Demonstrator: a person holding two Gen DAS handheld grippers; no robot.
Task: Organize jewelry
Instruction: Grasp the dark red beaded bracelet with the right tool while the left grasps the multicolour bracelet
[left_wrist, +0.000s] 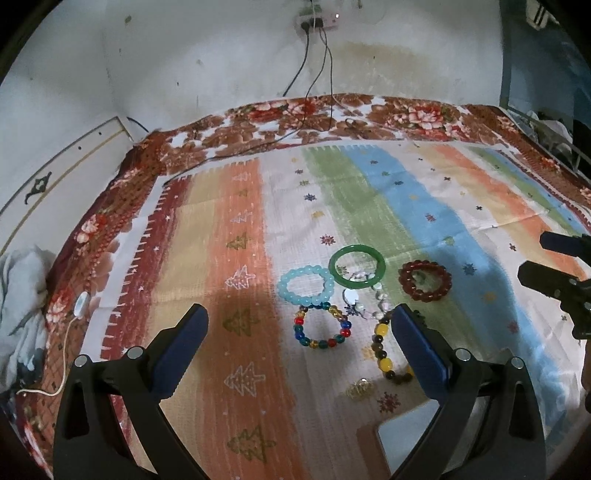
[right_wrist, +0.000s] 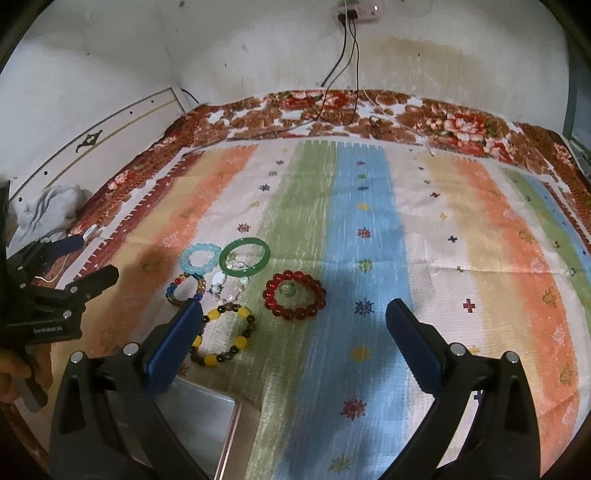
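Your striped cloth (left_wrist: 236, 229) covers most of a bed, over a floral blanket (left_wrist: 280, 122) that shows along the far and left edges; a stained white wall (left_wrist: 221, 55) stands behind, with a socket (left_wrist: 317, 20) and dark cables (left_wrist: 306, 59) hanging from it onto the blanket. A crumpled grey cloth (left_wrist: 18, 295) is cut off at the left edge.

Your left gripper (left_wrist: 299, 325) hangs above the cloth with its blue pads spread wide and nothing between them. Your right gripper (right_wrist: 295, 317) is likewise spread and empty; in the left wrist view only its tips show at the right edge.

A flat metal box (right_wrist: 199, 417) sits nearest you, mostly hidden behind the right gripper's left finger; the left wrist view shows just a corner.

The jewelry lies grouped near the cloth's middle. The yellow and brown bead bracelet (right_wrist: 221, 336) is whole in the right wrist view but partly covered by a pad in the left one. The red bead bracelet (right_wrist: 294, 293) lies farthest right, a small ring inside it, hard to make out. The green bangle (left_wrist: 357, 266) lies farthest away, touching the pale blue bracelet (left_wrist: 306, 286). The multicoloured bracelet (left_wrist: 322, 326) sits just nearer. Clear beads (left_wrist: 364, 306) between them are blurred. A small gold piece (left_wrist: 360, 388) appears only in the left wrist view.
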